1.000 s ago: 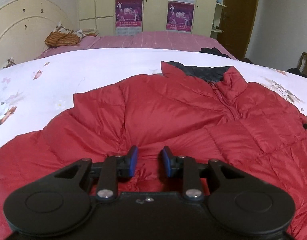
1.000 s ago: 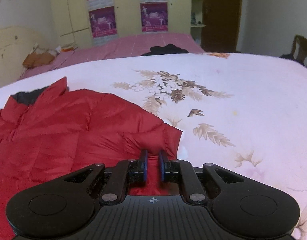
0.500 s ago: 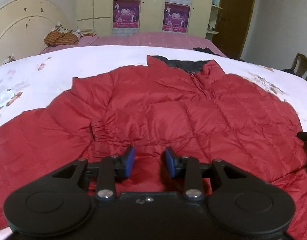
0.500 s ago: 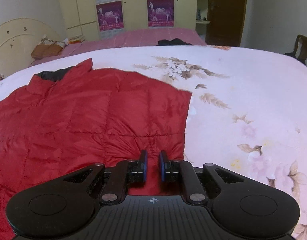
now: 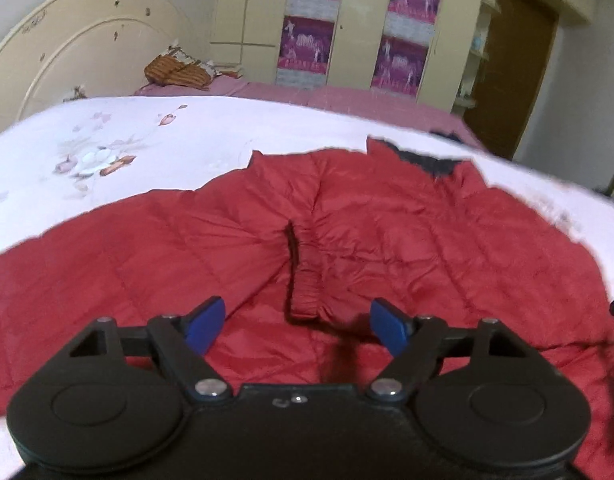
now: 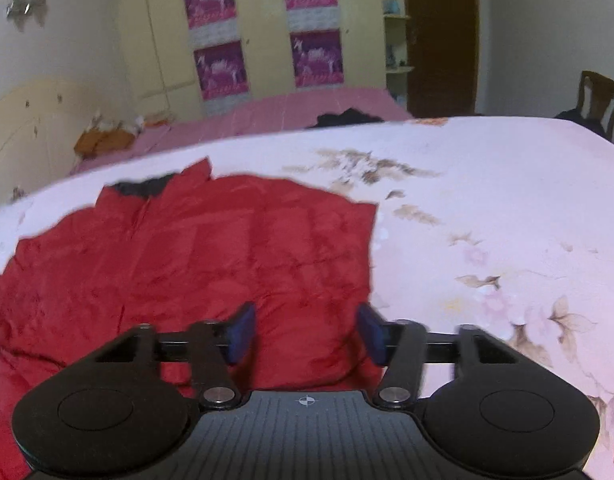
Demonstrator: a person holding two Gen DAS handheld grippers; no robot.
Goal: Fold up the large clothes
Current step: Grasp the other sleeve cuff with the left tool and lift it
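Note:
A red quilted jacket (image 5: pixel 387 232) lies spread on the white floral bedspread (image 5: pixel 127 148), its dark-lined collar (image 5: pixel 435 162) at the far side. One sleeve is folded across the chest, its elastic cuff (image 5: pixel 305 292) lying just ahead of my left gripper (image 5: pixel 297 326). That gripper's jaws are opening, wide apart, with nothing pinched. In the right wrist view the jacket (image 6: pixel 211 248) ends in a straight folded edge on the right. My right gripper (image 6: pixel 305 332) hovers over that edge, jaws opening, red fabric below them but not pressed by the pads.
The bedspread (image 6: pixel 487 208) stretches bare to the right of the jacket. Beyond lies a pink bed (image 6: pixel 287 114) with a dark garment (image 6: pixel 347 118), a cream headboard (image 5: pixel 67 68), wardrobes with posters (image 5: pixel 311 24), a brown door (image 6: pixel 443 36) and a wooden chair (image 6: pixel 599 98).
Both grippers let go of the jacket and spread their jaws. They drew back and rose a little. The sleeve now rests folded over the chest and the right side lies folded in.

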